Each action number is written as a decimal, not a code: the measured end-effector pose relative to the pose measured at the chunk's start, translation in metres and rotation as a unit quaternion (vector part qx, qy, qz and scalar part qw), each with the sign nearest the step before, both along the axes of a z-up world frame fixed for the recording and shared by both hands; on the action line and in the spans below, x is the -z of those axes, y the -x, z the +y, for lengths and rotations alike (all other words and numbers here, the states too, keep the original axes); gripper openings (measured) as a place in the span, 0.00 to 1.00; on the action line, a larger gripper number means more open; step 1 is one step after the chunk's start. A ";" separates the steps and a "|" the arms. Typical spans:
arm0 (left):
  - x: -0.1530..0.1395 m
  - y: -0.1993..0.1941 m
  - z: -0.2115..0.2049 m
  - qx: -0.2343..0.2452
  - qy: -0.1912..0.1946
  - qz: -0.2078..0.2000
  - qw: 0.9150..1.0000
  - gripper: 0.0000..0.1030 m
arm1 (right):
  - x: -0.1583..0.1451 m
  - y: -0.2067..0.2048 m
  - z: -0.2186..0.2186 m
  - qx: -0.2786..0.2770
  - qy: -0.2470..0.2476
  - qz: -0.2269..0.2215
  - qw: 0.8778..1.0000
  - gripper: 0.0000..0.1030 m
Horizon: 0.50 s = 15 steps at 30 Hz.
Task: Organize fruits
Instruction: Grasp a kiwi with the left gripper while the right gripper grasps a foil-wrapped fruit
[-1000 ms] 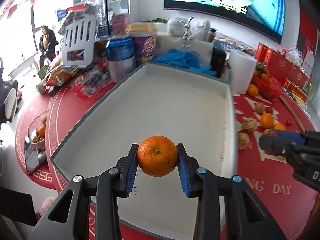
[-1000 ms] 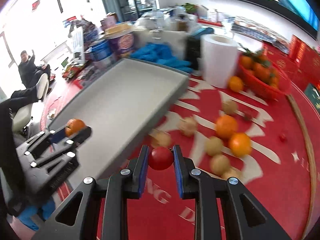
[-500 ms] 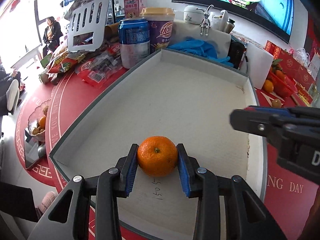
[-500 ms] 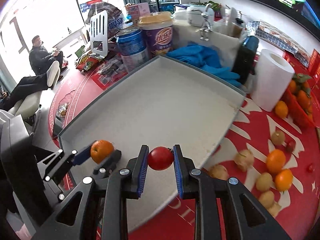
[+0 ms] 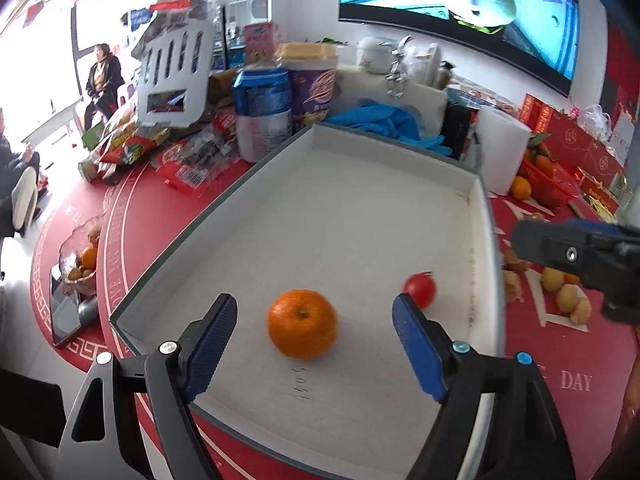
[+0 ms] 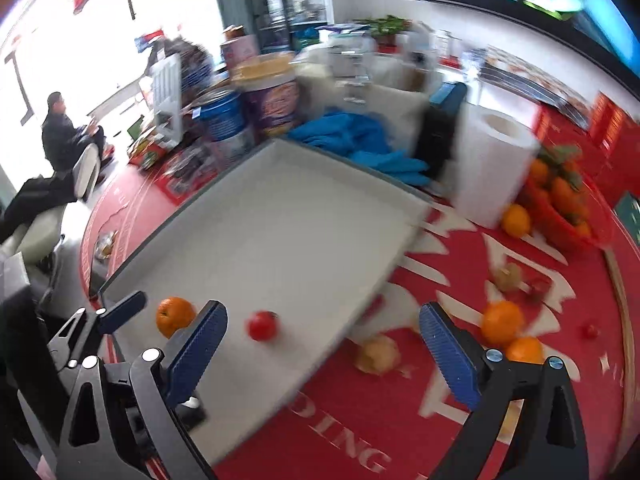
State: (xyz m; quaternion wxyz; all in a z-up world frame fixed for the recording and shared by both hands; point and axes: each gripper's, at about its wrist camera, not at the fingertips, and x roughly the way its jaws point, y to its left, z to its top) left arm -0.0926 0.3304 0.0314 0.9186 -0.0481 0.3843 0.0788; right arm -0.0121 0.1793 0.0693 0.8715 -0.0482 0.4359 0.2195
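My left gripper (image 5: 312, 344) is opening, its blue pads clear of the orange (image 5: 302, 323), which lies free on the white floor of the tray (image 5: 400, 168) near its front edge, beside faint handwritten marks I cannot read. My right gripper (image 6: 322, 354) is also opening with nothing gripped, and the small red tomato (image 6: 262, 325) sits on the tray floor by its right rim, near the orange. The red surface (image 5: 576, 360) under the tray carries white lettering; only "DAY" reads clearly.
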 end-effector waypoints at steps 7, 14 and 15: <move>-0.019 0.009 -0.042 0.060 -0.013 -0.011 0.998 0.80 | 0.013 0.022 -0.075 0.080 0.037 -0.010 0.996 0.95; -0.023 0.021 -0.106 0.157 -0.019 -0.006 0.987 0.80 | 0.048 0.043 -0.137 0.128 0.073 0.025 0.989 0.95; -0.022 0.022 -0.113 0.164 -0.021 -0.004 0.986 0.80 | 0.053 0.044 -0.143 0.132 0.079 0.030 0.988 0.95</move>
